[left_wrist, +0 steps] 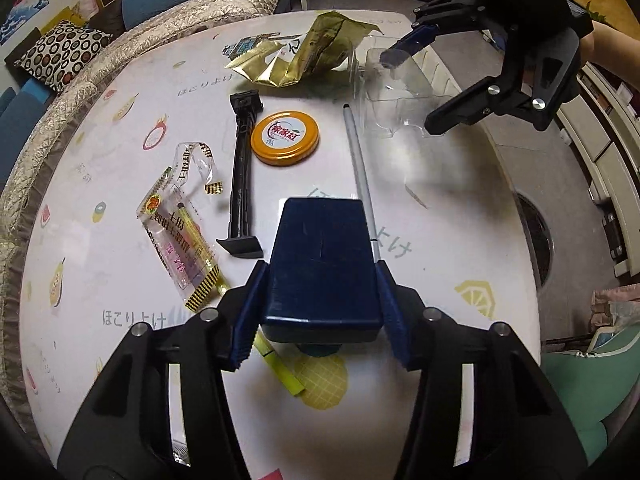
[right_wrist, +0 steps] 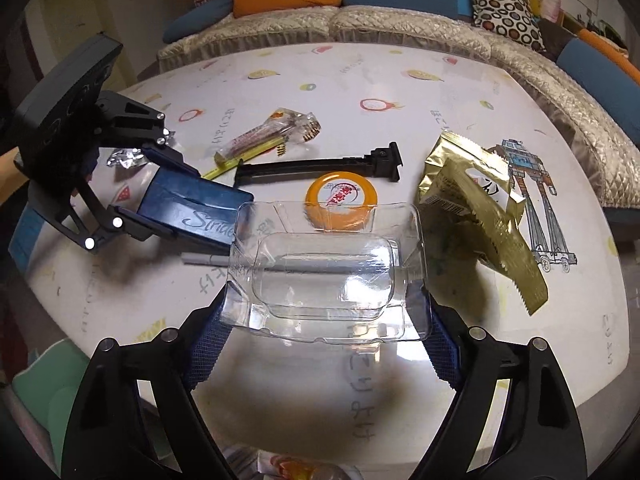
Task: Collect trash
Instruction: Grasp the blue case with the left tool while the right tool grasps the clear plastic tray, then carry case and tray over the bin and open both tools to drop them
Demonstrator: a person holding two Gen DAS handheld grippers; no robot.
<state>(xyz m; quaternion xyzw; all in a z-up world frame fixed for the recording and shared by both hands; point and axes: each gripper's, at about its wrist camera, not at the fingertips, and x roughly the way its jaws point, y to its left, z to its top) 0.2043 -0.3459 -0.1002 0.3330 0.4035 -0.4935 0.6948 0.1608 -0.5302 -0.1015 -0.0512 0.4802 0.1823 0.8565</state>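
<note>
The left gripper [left_wrist: 320, 312] was clamped on a dark blue box [left_wrist: 322, 264], lifted off the table [left_wrist: 460, 220]. The right gripper [right_wrist: 324, 312] stood wide, its pads squeezing a clear plastic tray [right_wrist: 324, 276]. Behind them lay an orange lid [left_wrist: 285, 138], a gold wrapper [left_wrist: 308, 52] and a black plastic piece [left_wrist: 241, 168].

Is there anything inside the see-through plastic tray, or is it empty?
Empty. The clear plastic tray, held in the right gripper, shows only the table and the orange lid through it; nothing lies inside.
</note>
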